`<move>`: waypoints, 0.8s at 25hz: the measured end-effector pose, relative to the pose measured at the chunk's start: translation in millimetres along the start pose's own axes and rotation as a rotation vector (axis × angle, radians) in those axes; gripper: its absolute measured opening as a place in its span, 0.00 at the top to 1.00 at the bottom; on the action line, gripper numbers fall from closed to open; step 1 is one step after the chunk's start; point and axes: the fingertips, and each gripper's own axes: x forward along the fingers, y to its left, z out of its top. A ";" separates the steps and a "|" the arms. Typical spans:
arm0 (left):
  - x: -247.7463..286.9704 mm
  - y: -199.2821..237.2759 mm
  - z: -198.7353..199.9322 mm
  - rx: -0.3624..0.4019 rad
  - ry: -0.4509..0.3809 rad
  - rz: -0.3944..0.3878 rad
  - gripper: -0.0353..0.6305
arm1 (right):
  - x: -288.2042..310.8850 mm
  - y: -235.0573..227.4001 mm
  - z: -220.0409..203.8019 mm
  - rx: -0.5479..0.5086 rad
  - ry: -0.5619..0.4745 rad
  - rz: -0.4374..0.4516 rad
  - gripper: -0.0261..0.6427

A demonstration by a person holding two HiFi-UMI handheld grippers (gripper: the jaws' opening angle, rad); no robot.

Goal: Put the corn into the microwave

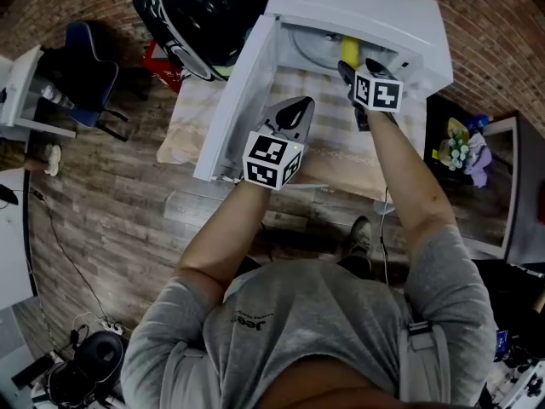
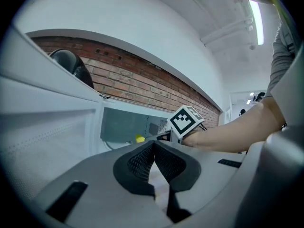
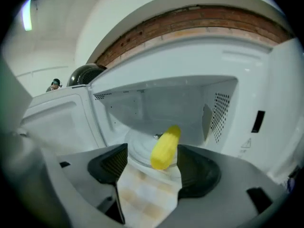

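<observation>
Now, corn [image 3: 165,148]: inside microwave [image 3: 247,80], long axis far-right, just beyond my right fingers [image 3: 197,172], apart.
left fingers [image 2: 140,167]: together, farther off.

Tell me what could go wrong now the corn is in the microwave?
The corn lies near the front edge of the glass plate, so it might roll off. The right gripper is open with the corn just ahead of its fingers; pulling back crookedly could bump it. The door is wide open too.
</observation>
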 end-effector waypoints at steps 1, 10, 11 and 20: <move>-3.2 -3.8 2.5 0.001 0.002 -0.004 0.92 | -9.3 4.9 -1.3 0.004 -0.005 0.016 0.49; -34.8 -43.5 43.5 0.045 0.001 -0.017 0.92 | -90.3 29.7 8.4 0.035 -0.026 0.153 0.51; -38.0 -46.4 49.0 0.049 -0.006 -0.019 0.92 | -97.2 31.9 11.2 0.036 -0.027 0.170 0.54; -77.3 -69.9 100.1 0.117 -0.035 -0.179 0.92 | -168.4 68.3 42.5 0.068 -0.139 0.256 0.88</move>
